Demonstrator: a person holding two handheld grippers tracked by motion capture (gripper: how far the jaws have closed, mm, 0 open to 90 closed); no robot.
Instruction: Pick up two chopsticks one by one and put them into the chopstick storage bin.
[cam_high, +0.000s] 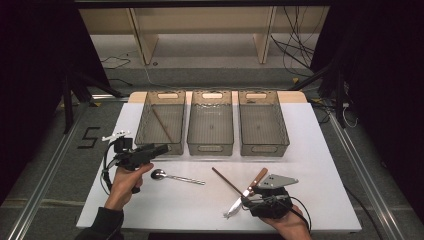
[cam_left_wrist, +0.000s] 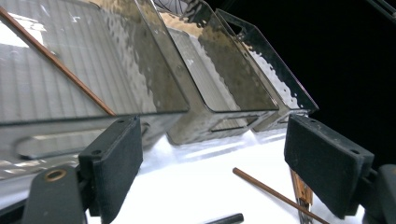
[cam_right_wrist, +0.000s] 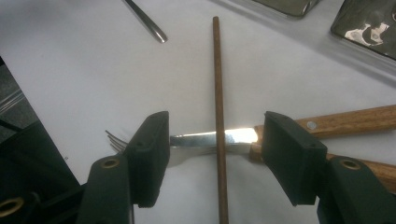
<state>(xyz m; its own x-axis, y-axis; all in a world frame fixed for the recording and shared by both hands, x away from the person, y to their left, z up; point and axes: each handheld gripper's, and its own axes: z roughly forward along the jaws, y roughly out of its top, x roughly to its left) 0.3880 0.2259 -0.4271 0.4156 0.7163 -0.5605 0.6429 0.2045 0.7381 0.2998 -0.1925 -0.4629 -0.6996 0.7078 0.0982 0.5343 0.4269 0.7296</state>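
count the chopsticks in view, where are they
2: one chopstick lies slantwise inside the left bin; the other chopstick lies on the table, across the cutlery, between the right gripper's jaws.

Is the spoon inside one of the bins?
No, the spoon lies on the white table, in front of the left bin.

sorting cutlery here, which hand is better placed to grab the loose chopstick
Right. The right gripper already straddles the chopstick with open jaws, while the left gripper sits by the left bin.
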